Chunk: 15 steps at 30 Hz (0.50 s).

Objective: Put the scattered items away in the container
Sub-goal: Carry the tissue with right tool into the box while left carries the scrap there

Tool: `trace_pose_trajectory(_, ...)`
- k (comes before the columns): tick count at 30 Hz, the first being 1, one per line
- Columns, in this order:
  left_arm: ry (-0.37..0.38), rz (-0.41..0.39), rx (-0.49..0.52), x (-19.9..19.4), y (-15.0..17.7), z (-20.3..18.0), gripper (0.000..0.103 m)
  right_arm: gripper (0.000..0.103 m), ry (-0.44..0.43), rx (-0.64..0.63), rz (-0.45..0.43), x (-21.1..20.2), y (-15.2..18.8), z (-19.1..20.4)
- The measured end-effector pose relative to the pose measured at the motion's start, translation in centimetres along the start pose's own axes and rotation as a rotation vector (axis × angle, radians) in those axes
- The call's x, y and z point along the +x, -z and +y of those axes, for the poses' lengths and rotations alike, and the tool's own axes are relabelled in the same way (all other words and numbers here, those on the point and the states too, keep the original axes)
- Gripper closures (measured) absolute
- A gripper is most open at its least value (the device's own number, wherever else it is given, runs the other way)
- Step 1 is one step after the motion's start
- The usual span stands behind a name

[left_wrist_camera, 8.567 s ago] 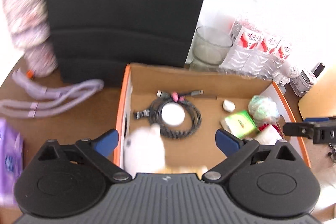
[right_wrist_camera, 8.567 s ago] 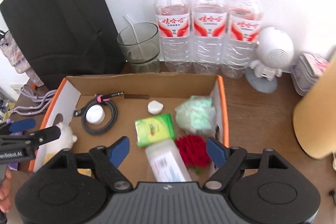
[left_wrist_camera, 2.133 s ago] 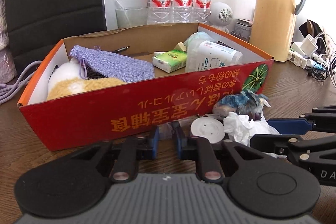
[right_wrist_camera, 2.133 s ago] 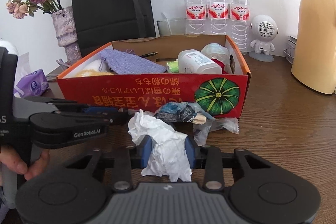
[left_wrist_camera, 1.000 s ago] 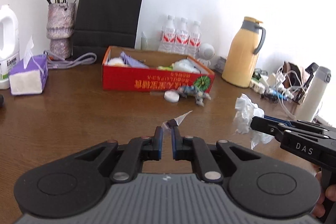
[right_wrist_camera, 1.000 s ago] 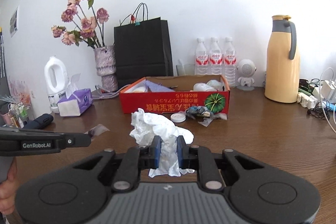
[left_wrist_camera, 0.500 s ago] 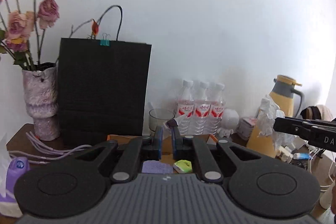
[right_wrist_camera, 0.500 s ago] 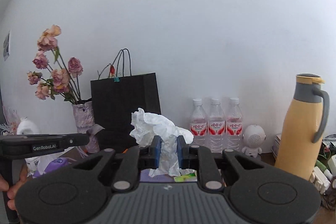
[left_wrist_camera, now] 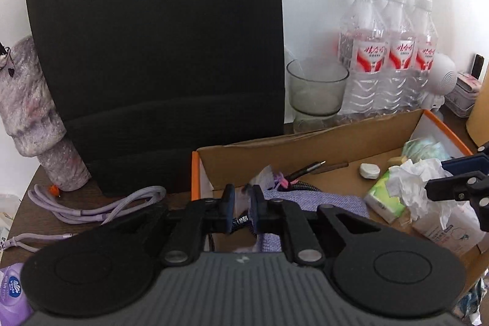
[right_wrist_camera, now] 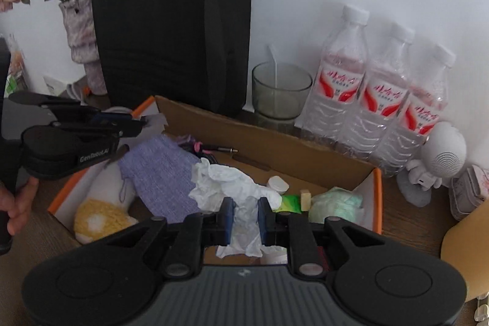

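The cardboard box [left_wrist_camera: 321,139] with the orange rim [right_wrist_camera: 378,197] lies just below both grippers. In it are a purple pouch [right_wrist_camera: 159,173], a yellow-and-white plush toy [right_wrist_camera: 101,216], a green tissue pack [left_wrist_camera: 385,197] and a white bottle [left_wrist_camera: 446,228]. My left gripper [left_wrist_camera: 242,200] is shut on a clear wrapper scrap [left_wrist_camera: 264,173] over the box's left end; the right wrist view shows it [right_wrist_camera: 143,122] there too. My right gripper [right_wrist_camera: 245,216] hangs over the box's right half with a crumpled white tissue [right_wrist_camera: 226,182] between its pads, the jaws just opening. The tissue [left_wrist_camera: 415,176] also shows in the left wrist view.
A black paper bag [left_wrist_camera: 152,51] stands behind the box, beside a glass [right_wrist_camera: 281,90] and three water bottles [right_wrist_camera: 366,93]. A white speaker figure [right_wrist_camera: 440,161] is at the right, a mottled vase [left_wrist_camera: 33,118] and a purple cable [left_wrist_camera: 101,206] at the left. A person's hand [right_wrist_camera: 15,203] grips the left handle.
Both grippers have swept forward from in front of the box to above it and tipped down into it. Each still carries its piece: wrapper scrap left, tissue right.
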<state>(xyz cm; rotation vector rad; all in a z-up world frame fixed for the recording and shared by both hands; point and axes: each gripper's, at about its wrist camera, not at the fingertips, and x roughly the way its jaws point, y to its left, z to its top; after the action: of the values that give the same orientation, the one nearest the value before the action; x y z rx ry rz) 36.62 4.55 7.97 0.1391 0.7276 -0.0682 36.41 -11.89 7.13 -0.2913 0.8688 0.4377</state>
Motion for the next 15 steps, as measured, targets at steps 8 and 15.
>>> trace_pose_trajectory(8, 0.038, -0.024, -0.054, -0.5, -0.5, 1.1, 0.068, 0.064, -0.024, 0.023, 0.064, 2.1, -0.6, -1.0)
trace_pose_trajectory(15, 0.052, 0.051, -0.108, -1.6, -1.2, 0.0, 0.023, 0.038, -0.094, 0.210, 0.071, 0.2, -1.1, -4.2)
